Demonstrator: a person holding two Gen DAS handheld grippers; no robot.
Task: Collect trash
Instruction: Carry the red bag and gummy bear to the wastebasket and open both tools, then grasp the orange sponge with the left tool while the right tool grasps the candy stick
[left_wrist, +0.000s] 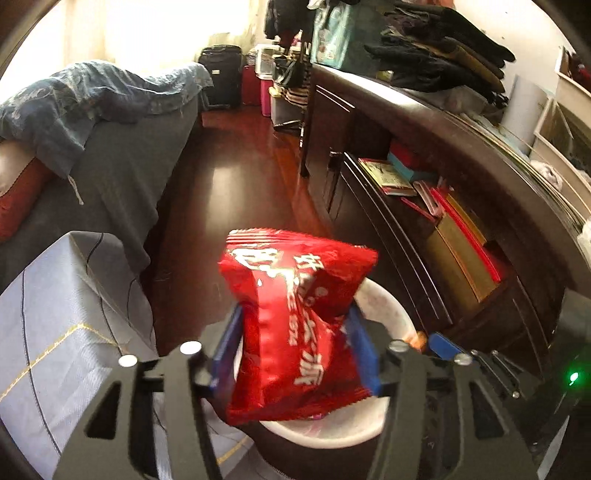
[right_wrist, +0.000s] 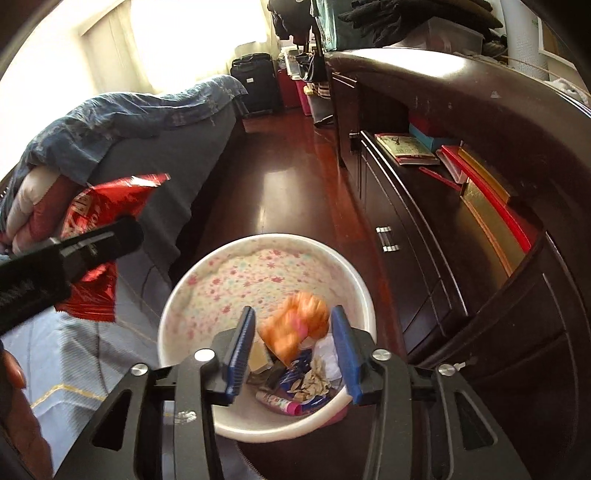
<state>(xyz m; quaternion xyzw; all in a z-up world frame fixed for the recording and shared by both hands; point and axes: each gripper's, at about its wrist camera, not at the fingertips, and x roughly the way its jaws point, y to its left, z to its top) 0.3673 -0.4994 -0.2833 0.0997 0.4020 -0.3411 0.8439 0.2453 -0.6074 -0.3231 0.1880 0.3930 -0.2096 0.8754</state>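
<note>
My left gripper (left_wrist: 293, 321) is shut on a red snack bag (left_wrist: 295, 317) with white lettering and holds it just above the white bin (left_wrist: 384, 306). In the right wrist view the same bag (right_wrist: 99, 210) hangs left of the bin. My right gripper (right_wrist: 291, 330) is open over the white flower-lined bin (right_wrist: 258, 273). A blurred orange wrapper (right_wrist: 297, 325) is between its pads (right_wrist: 341, 343), apart from them, above the trash in the bin. Several wrappers and crumpled papers (right_wrist: 306, 380) lie at the bin's bottom.
A bed with a blue-grey cover (left_wrist: 62, 325) stands left of the bin. A dark wooden cabinet (right_wrist: 461, 206) with books on its shelf runs along the right. A red-brown wood floor (right_wrist: 288, 177) leads to a black suitcase (right_wrist: 255, 83) at the back.
</note>
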